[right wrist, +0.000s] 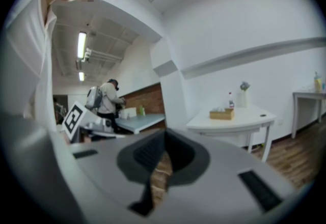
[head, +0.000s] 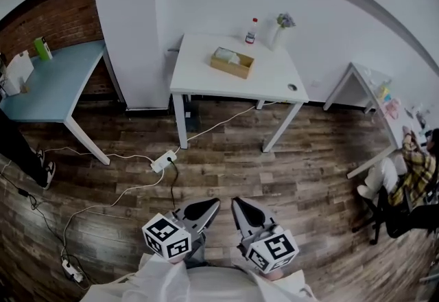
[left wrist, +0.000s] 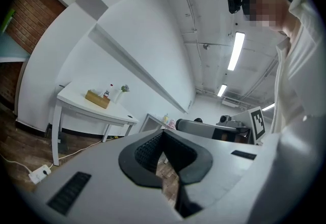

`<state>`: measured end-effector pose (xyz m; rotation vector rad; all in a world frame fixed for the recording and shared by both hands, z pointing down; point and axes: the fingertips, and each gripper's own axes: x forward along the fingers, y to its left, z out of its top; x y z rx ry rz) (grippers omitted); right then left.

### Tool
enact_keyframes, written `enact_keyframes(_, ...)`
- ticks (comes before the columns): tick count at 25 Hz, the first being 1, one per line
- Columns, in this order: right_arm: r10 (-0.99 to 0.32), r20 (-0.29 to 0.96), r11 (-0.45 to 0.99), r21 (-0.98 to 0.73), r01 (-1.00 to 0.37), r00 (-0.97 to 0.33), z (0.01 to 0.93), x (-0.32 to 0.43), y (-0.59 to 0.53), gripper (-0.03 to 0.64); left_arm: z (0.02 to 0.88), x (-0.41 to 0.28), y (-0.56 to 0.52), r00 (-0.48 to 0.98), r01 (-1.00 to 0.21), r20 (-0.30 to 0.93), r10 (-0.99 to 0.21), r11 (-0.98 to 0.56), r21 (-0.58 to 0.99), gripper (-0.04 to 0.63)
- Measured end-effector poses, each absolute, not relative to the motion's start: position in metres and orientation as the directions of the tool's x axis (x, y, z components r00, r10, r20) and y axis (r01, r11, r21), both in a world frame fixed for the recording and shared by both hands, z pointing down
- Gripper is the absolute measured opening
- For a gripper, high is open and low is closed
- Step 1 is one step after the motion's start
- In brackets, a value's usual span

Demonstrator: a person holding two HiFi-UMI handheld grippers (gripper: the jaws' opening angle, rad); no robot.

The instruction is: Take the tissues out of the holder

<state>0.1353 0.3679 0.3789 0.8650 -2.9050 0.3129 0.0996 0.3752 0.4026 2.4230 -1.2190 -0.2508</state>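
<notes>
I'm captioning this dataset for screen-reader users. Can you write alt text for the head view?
Two shut, empty grippers, the left gripper and right gripper, point across a wooden floor toward a white table holding a wooden tissue holder, a bottle and a small vase. A blue table stands at left.

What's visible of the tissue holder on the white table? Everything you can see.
The tissue holder is a low, rectangular, open-topped box, tan and wood-like. Pale tissues show in its open top. It lies flat on the white table, toward the back, slightly askew to the edges. A red-capped bottle and a small vase stand behind it, apart. Only the table touches it.
</notes>
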Motion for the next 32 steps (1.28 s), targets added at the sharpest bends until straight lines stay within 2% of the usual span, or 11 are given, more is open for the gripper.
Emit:
enact_keyframes(10,-0.621,0.121,0.761,-0.143,-0.632,-0.775,0.363,0.080,0.247,0.011,0.382,0.044,0.265,0.678,-0.682,0.015,-0.735,-0.621,0.388,0.017)
enact_keyframes(17,-0.609,0.134,0.764,-0.164,-0.624,-0.782,0.371,0.038,0.208,0.011,0.389,0.007,0.218,0.685,-0.685,0.040,-0.728,-0.624,0.375,0.017)
enact_keyframes(25,-0.620,0.183,0.738,-0.192,-0.647,-0.763,0.384,0.028,0.166,0.011,0.406,0.001,0.183,0.714,-0.649,0.064,-0.697,-0.625,0.434,0.017)
enact_keyframes(32,-0.612,0.180,0.754,-0.159,-0.637,-0.770,0.387,0.018,0.105,0.011,0.412,-0.018,0.119,0.673,-0.679,0.057,-0.737,-0.585,0.443,0.017)
